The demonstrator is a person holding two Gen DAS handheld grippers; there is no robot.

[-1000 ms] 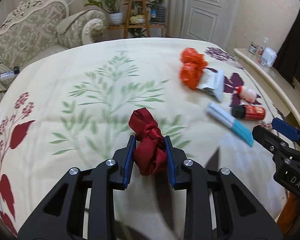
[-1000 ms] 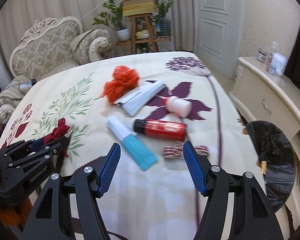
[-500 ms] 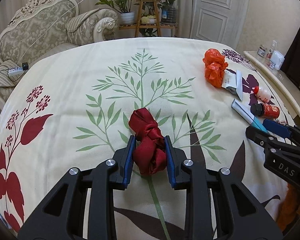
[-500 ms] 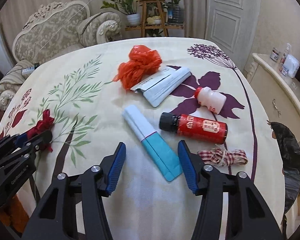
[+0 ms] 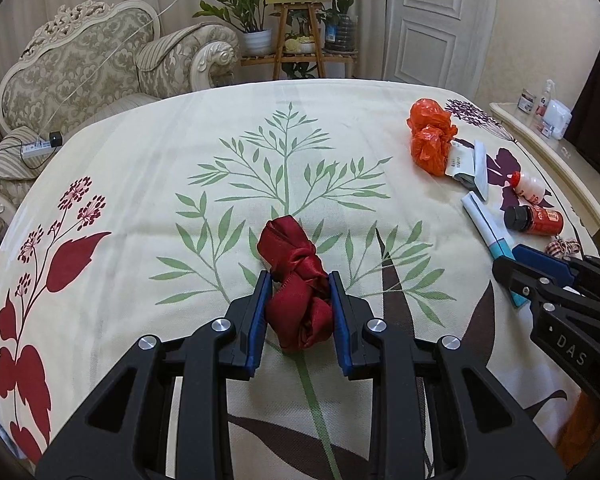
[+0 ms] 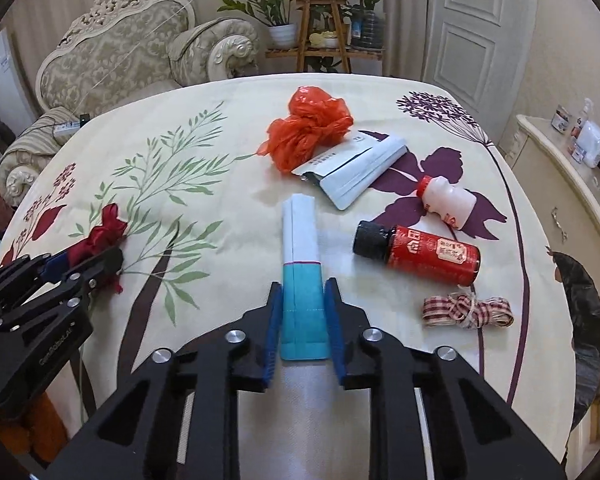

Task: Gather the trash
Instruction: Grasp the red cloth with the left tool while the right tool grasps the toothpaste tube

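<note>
1. While the left gripper (image 5: pixel 299 300) sits low over the tablecloth (image 5: pixel 140 184), its blue pads are pinching a knotted dark red ribbon (image 5: pixel 296 284) from both sides, right on the green plant print.
2. Over in the right wrist view, the right gripper (image 6: pixel 303 312) has its jaws closed in against the teal end of a flat white-and-teal packet (image 6: pixel 302 276); the pads touch both long edges.
3. Only the right wrist view shows the rest of the trash properly: a crumpled orange plastic bag (image 6: pixel 308 128) touching a grey-white pouch (image 6: pixel 352 168), a small white bottle with a red cap (image 6: pixel 446 200), a red bottle with a black cap (image 6: pixel 420 254) lying on its side, and a checked ribbon tied with twine (image 6: pixel 466 312) just beside it.
4. That view also catches a black trash bag (image 6: pixel 588 328) hanging past the table's right edge, which the left camera doesn't show at all.
5. From the left wrist view the same pile is squashed at the right side, and the right gripper (image 5: pixel 516 276) covers the packet's teal end (image 5: pixel 500 248).
6. Both views show an armchair (image 5: pixel 84 68) and plant stand (image 5: pixel 298 40) behind the table.
</note>
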